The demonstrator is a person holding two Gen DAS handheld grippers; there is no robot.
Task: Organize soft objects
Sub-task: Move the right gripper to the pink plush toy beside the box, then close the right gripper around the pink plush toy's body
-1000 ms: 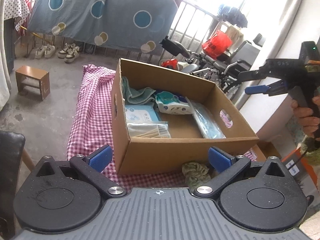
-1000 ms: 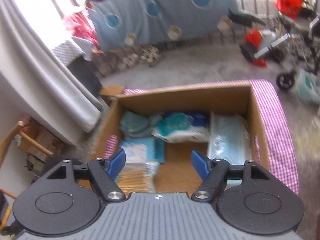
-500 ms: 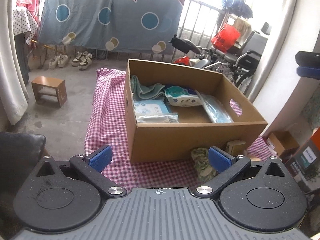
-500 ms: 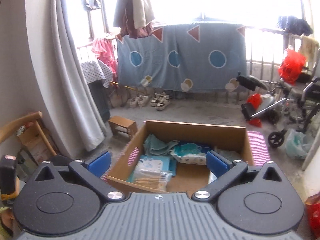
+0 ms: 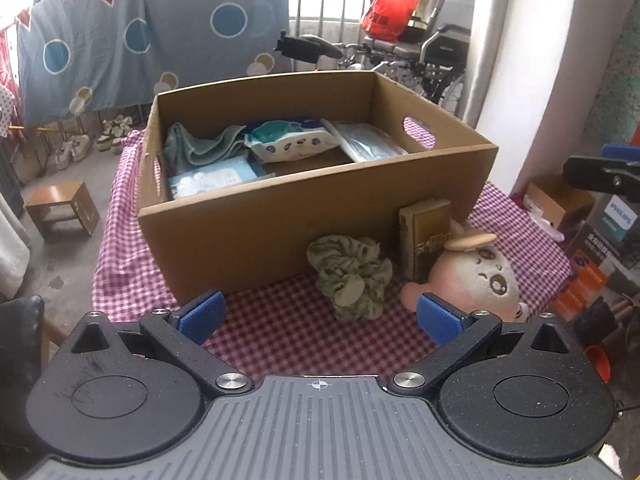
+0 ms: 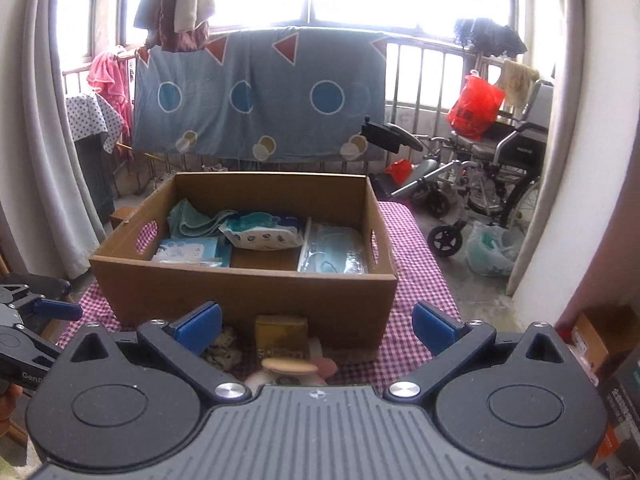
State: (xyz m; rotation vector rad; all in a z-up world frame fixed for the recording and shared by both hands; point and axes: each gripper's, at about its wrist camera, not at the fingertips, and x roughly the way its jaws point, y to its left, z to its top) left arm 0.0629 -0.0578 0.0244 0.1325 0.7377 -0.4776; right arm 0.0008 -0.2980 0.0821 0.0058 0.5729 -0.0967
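An open cardboard box (image 5: 320, 208) on the checkered cloth holds a teal towel (image 5: 200, 146), a tissue pack (image 5: 292, 142), a bag of masks (image 5: 368, 142) and a blue-white pack (image 5: 212, 178). In front of the box lie a crumpled green cloth (image 5: 350, 272), a pink plush toy (image 5: 476, 276) and an upright gold-brown book (image 5: 426, 236). My left gripper (image 5: 320, 316) is open and empty, just short of the green cloth. My right gripper (image 6: 318, 326) is open and empty above the plush toy (image 6: 288, 372), facing the box (image 6: 248, 292).
A red-checkered cloth (image 5: 280, 332) covers the table. A wheelchair (image 6: 492, 176) and a bag stand at the right. A wooden stool (image 5: 62, 208) sits on the floor at the left. Cartons (image 5: 560, 200) are stacked by the table's right side. A blue sheet hangs behind.
Both grippers drew back from the box and sank. The right gripper, earlier over the box, widened its jaws. The plush toy and book came into the left view.
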